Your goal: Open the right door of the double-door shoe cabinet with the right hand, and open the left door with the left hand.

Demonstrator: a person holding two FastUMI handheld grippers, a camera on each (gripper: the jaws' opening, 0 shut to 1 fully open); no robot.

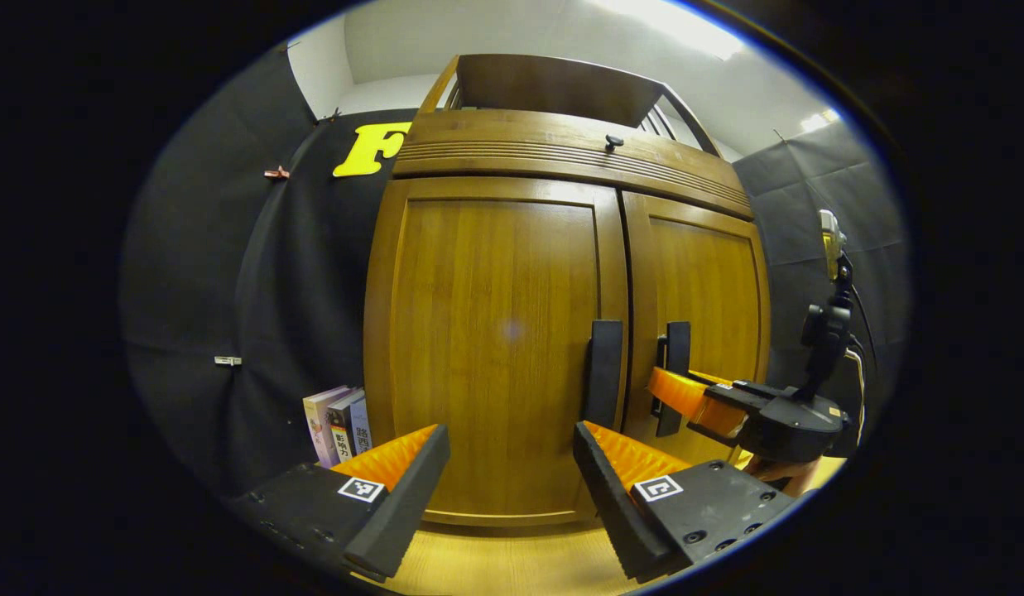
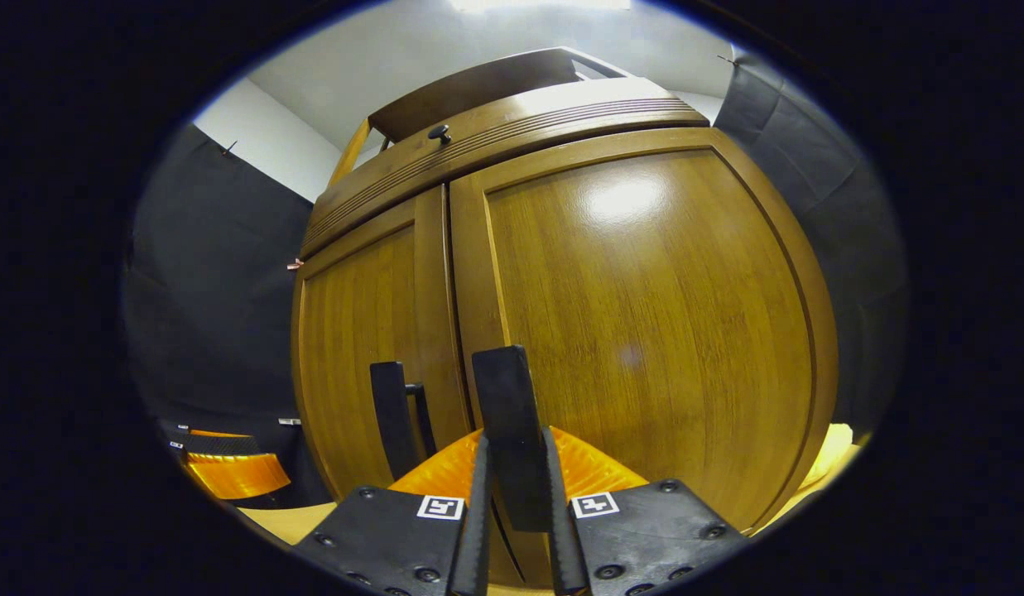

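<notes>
A brown wooden shoe cabinet stands before me with both doors closed. In the left gripper view, the left door [image 1: 495, 348] carries a dark vertical handle [image 1: 604, 372] near the centre seam. My left gripper [image 1: 512, 463] is open, low in front of that door, with its right finger just below the handle. The right gripper [image 1: 694, 397] reaches in from the right at the right door's handle [image 1: 674, 364]. In the right gripper view, my right gripper [image 2: 516, 497] is shut on the right door's handle [image 2: 505, 406]. The right door [image 2: 661, 323] looms close; the left door's handle [image 2: 391, 414] stands beside it.
Several books [image 1: 339, 424] stand on the wooden surface [image 1: 495, 563] left of the cabinet. A small dark knob [image 1: 613, 141] sits on the cabinet's top band, below a raised lid [image 1: 553, 87]. Black cloth walls close in on both sides.
</notes>
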